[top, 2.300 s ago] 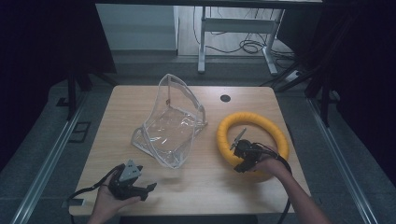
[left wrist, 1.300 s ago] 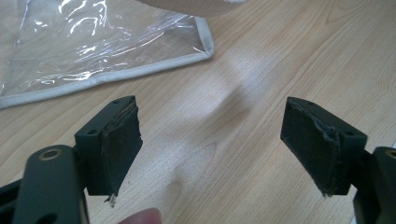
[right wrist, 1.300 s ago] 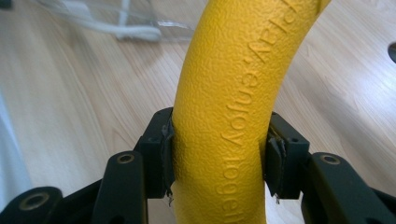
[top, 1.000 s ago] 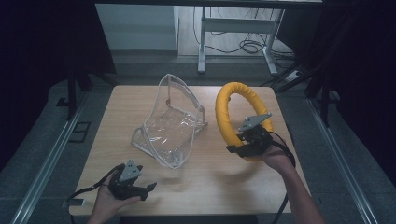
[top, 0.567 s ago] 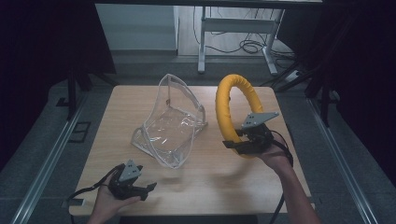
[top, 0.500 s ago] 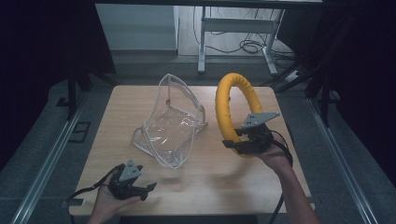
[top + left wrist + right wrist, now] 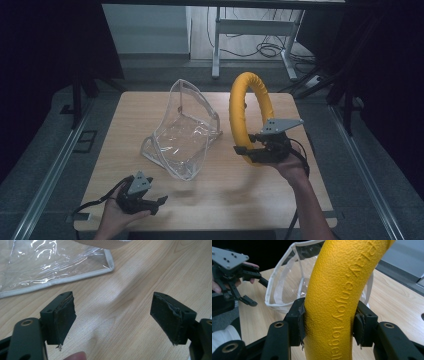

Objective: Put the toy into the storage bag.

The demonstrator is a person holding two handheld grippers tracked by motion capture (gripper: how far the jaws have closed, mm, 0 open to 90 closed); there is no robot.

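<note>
A yellow textured ring (image 7: 246,107) stands upright above the right half of the wooden table (image 7: 215,195), held by its lower edge in my right gripper (image 7: 246,150). In the right gripper view both pads (image 7: 300,320) press on the yellow ring (image 7: 337,297), which bears raised lettering. A clear plastic bag with white trim (image 7: 182,132) stands open at the table's middle. Near the front left corner my left gripper (image 7: 161,202) rests low over the wood, pointing right. Its jaws (image 7: 112,317) stand wide apart over bare wood, with the clear bag's corner (image 7: 60,267) just beyond.
A small dark disc lies on the table's far edge, behind the ring. Metal rails (image 7: 50,170) run along both sides of the table. A desk frame and cables (image 7: 260,35) stand on the floor beyond it.
The ring has been lifted from lying flat on the table to standing upright in my right gripper, which rose and shifted slightly. The left gripper has not moved.
</note>
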